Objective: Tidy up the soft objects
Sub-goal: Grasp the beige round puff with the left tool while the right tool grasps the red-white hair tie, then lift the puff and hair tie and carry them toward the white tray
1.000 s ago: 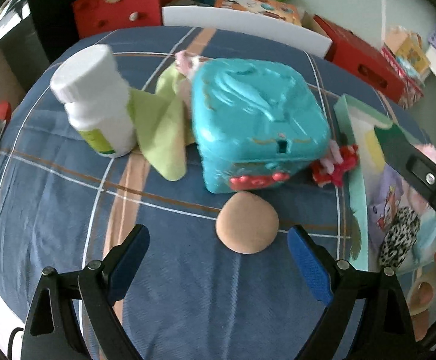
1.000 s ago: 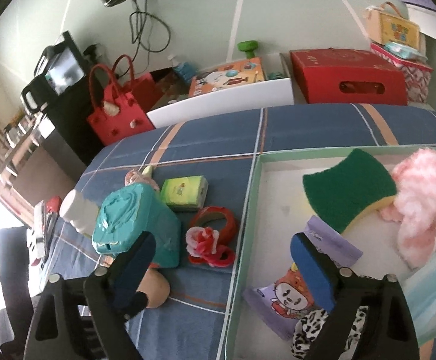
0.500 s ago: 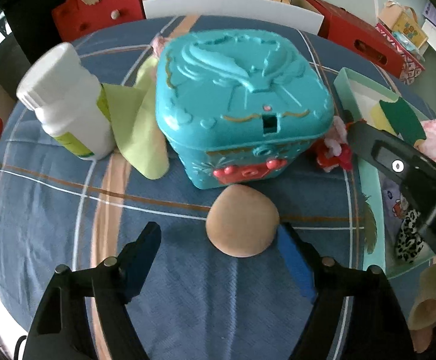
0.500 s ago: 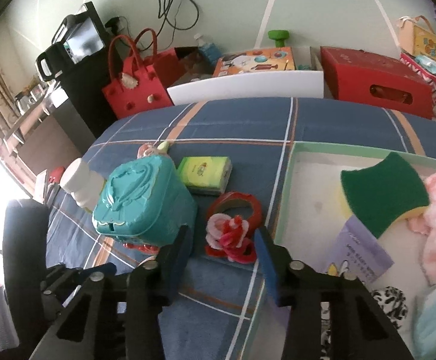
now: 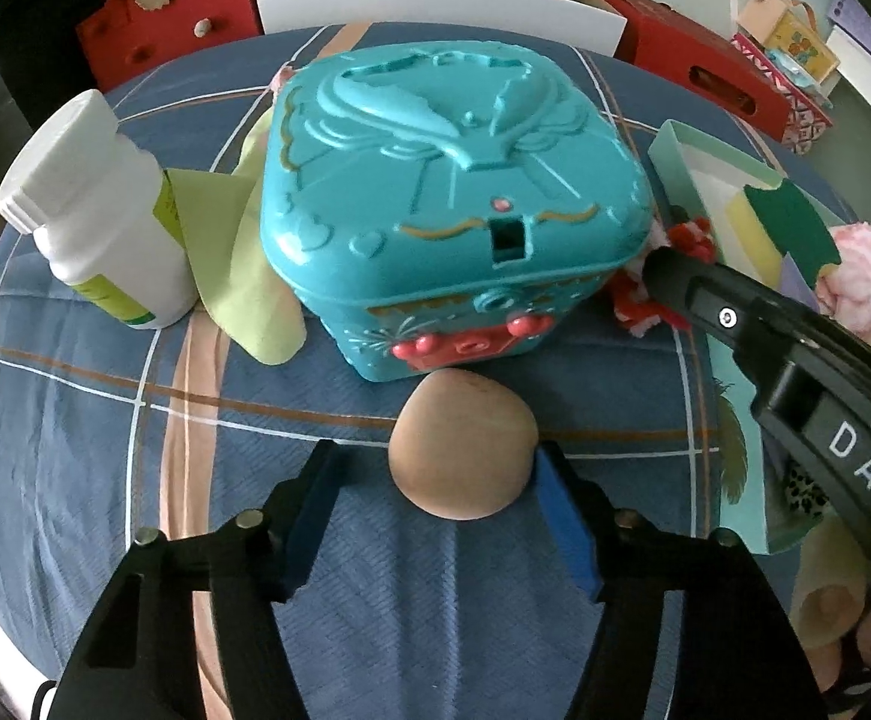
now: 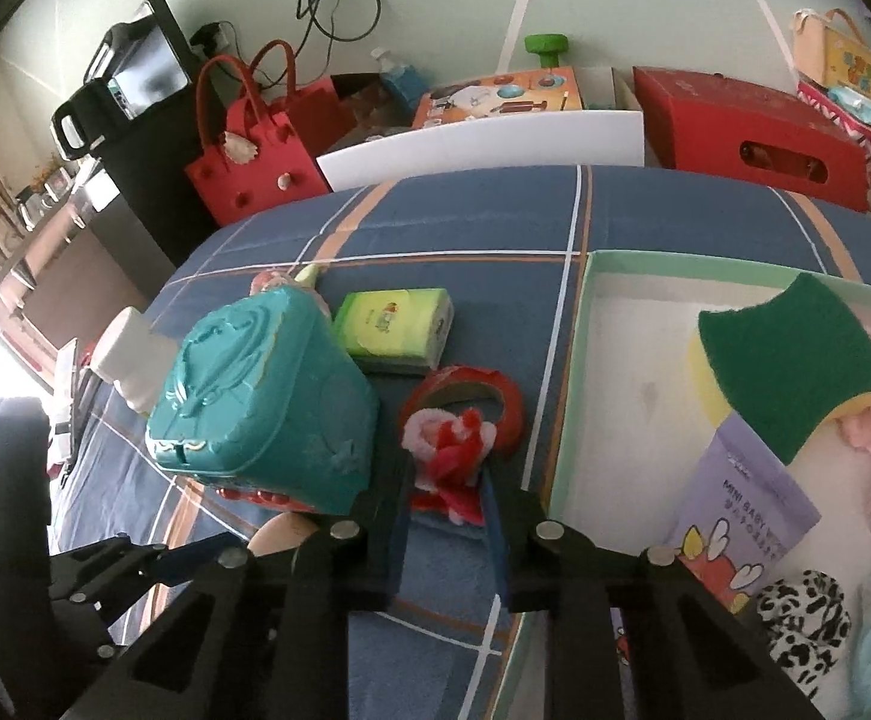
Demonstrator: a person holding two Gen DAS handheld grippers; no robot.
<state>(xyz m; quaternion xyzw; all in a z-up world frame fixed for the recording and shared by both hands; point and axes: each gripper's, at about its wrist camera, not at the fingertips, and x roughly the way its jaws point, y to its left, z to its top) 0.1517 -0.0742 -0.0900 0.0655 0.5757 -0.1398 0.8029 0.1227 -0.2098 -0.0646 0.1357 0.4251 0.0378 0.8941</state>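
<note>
Just in front of the teal box [image 5: 453, 204], the tan puff [image 5: 462, 441] sits between the closing left gripper [image 5: 435, 486] jaws; soft and light, best squeezed across its middle. Right of the box, the closing right gripper [image 6: 444, 498] pinches the fluffy red-white scrunchie [image 6: 450, 459].

Hard stuff we see on the bed

Big turquoise plastic box [image 5: 453, 192], white plastic bottle [image 5: 93, 210] beside it, red tape roll [image 6: 465, 399] behind.

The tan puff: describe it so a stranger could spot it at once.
Find the big teal box on the blue plaid cloth. Just before its red-buttoned front lies the tan puff, between the left tongs. It is the only plain, smooth, rounded thing there.
</note>
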